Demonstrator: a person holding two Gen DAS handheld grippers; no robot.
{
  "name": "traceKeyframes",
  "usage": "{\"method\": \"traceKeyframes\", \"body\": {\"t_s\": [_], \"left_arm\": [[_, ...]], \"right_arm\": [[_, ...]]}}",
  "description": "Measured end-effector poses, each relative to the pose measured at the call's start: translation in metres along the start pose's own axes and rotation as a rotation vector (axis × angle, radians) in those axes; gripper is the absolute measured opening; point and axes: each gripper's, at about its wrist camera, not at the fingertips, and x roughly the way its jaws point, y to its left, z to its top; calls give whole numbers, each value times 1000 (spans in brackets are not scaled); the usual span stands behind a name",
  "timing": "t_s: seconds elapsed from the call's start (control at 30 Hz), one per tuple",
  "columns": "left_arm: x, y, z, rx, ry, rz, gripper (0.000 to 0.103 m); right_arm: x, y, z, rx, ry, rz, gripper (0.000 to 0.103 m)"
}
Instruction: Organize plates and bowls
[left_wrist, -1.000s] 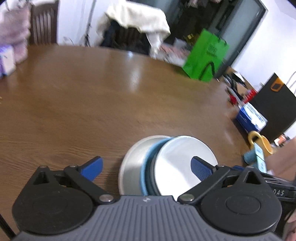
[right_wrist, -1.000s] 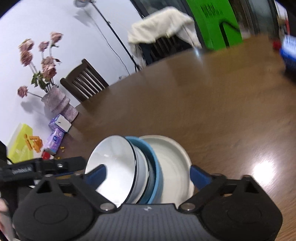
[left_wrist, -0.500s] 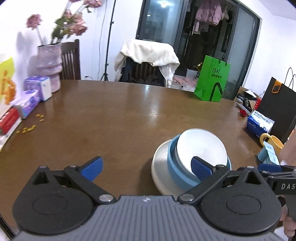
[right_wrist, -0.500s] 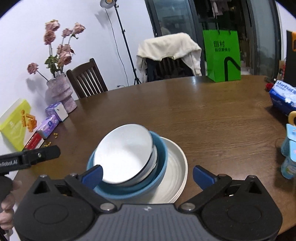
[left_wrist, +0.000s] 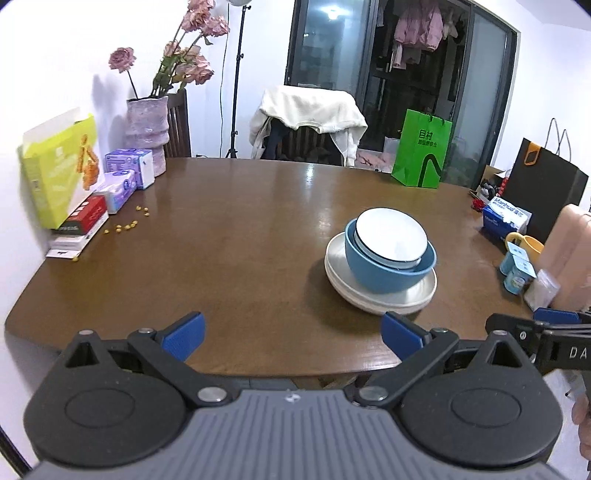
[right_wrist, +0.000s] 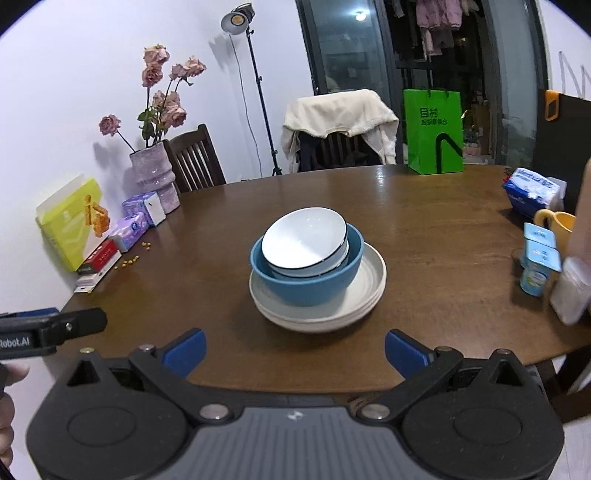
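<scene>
**Q:** Stack done, or more to fix?

**Me:** Looks done to me. White bowl (right_wrist: 304, 240) sits in the blue bowl (right_wrist: 306, 275) on the cream plates (right_wrist: 365, 291), mid-table (right_wrist: 424, 236). My left gripper (left_wrist: 291, 328) and right gripper (right_wrist: 293, 345) both gape wide, holding nothing. I'd keep clear, no nudging.

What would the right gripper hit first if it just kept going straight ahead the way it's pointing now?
Probably the stacked dishes: the right gripper is open and aimed at the cream plates carrying the blue bowl. It looks higher than the table, so it might pass above the plates and meet the bowl first; depth is unclear.
</scene>
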Motion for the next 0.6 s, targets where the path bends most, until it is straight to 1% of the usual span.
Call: {"method": "traceKeyframes", "body": {"t_s": [0.1,0.27,0.4,0.6], "left_arm": [[-16,2,-8,-8,-10,-4,103],[-35,4,-16,-16,-21,-11,103],[-47,6,-19,-15,-34,-13,103],[-54,9,-23,-18,-36,-17,103]], "right_arm": [[-22,6,-10,0,-14,-13,103],[-45,16,-17,-11,-38,-29,103],[-56,20,-21,-10,-49,-38,103],[-67,27,-26,-13,-59,-36,103]]}}
